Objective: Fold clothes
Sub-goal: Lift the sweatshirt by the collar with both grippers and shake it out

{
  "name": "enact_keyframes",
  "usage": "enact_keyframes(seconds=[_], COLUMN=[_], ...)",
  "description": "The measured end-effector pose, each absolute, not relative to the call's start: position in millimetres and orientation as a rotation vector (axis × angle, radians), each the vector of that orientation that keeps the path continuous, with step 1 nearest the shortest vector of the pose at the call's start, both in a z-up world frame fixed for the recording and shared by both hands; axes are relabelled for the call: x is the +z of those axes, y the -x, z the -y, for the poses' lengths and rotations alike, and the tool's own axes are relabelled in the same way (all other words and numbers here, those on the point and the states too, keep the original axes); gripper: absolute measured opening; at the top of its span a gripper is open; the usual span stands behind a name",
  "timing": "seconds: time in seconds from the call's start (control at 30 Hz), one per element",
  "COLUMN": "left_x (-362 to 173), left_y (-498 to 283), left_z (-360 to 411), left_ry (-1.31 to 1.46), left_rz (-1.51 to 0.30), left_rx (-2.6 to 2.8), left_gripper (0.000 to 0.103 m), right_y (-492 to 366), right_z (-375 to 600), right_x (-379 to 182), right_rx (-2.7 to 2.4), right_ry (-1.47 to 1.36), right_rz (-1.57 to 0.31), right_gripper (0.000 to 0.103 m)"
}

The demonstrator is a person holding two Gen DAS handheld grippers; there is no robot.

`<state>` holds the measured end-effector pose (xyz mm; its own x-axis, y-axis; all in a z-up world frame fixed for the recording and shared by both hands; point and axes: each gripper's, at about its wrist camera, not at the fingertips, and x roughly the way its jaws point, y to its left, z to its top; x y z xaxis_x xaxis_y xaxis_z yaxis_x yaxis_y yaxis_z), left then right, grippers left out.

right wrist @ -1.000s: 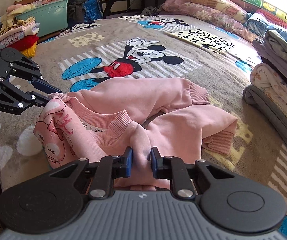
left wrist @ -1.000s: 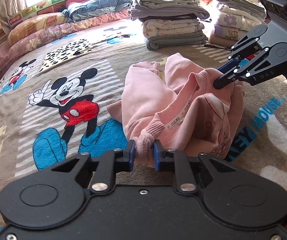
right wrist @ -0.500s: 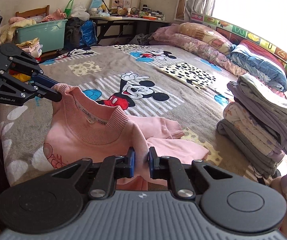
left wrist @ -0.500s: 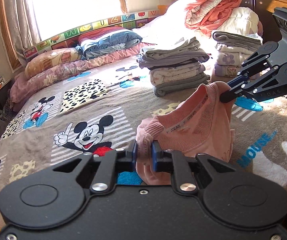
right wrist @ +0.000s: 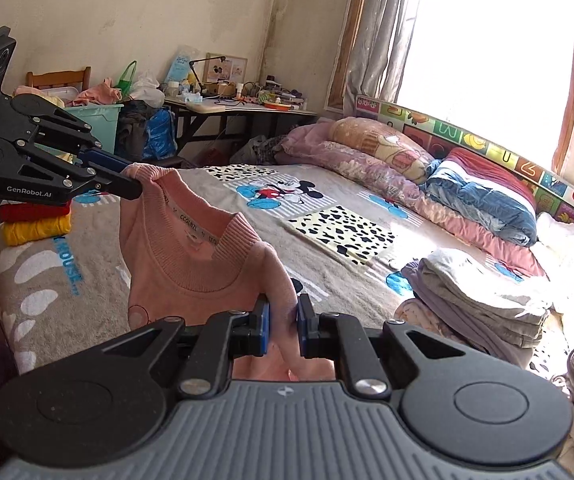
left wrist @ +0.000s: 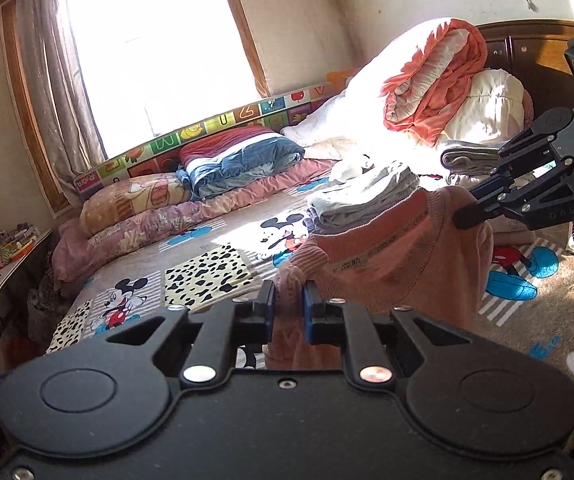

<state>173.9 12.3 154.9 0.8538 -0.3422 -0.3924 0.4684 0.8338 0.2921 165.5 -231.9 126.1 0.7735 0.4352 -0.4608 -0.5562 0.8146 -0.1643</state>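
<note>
Pink sweater [right wrist: 191, 264] now lifted clear of the bed [right wrist: 327, 220] vs 1 s ago, hanging btwn both grippers. Left gripper [left wrist: 288, 312] & right gripper [right wrist: 283, 326] each clamp a shoulder, collar stretched between jaws. Ready to lay flat.

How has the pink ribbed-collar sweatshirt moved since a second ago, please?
Yes: the pink sweatshirt has risen off the Mickey Mouse bedspread, hanging from both grippers.

- The bed [right wrist: 327, 256], under a Mickey Mouse blanket [left wrist: 207, 272].
- Pillows [right wrist: 379, 148] along the window side, a blue quilt [right wrist: 483, 208] on them.
- Folded piles [right wrist: 479, 292] near the head; red and yellow folds [right wrist: 35, 220] at the foot.
</note>
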Motion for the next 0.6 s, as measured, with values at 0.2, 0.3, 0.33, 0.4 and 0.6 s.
enact_keyframes(seconds=[0.2,0.3,0.33,0.4,0.6], left_x=[181.0,184.2,185.0,183.9,174.7], left_y=[-179.2,-185.4,-188.2,-195.4,-234.4], left_z=[-10.4,-9.5,-9.4,-9.6,-6.6], left_ry=[-0.436,-0.46,-0.467,-0.478,-0.494], left_rz=[-0.284,-0.276,-0.274,-0.28,-0.313], left_rx=[-0.437,-0.438,-0.439,-0.436,-0.415], left_gripper=[0.012,0.012,0.012,0.012,0.012], right_y=[-170.7,-175.4,-177.1,-180.8,-209.4], right_z=[240.3,243.8,245.1,246.7,246.1], right_x=[159.6,170.6,173.6,177.1,174.6], right_rx=[0.537,0.539,0.539,0.536,0.541], right_ry=[0.301,0.299,0.298,0.291,0.286], right_rz=[-0.372,-0.359,-0.356,-0.35,-0.373], right_gripper=[0.015,0.015,0.015,0.015,0.015])
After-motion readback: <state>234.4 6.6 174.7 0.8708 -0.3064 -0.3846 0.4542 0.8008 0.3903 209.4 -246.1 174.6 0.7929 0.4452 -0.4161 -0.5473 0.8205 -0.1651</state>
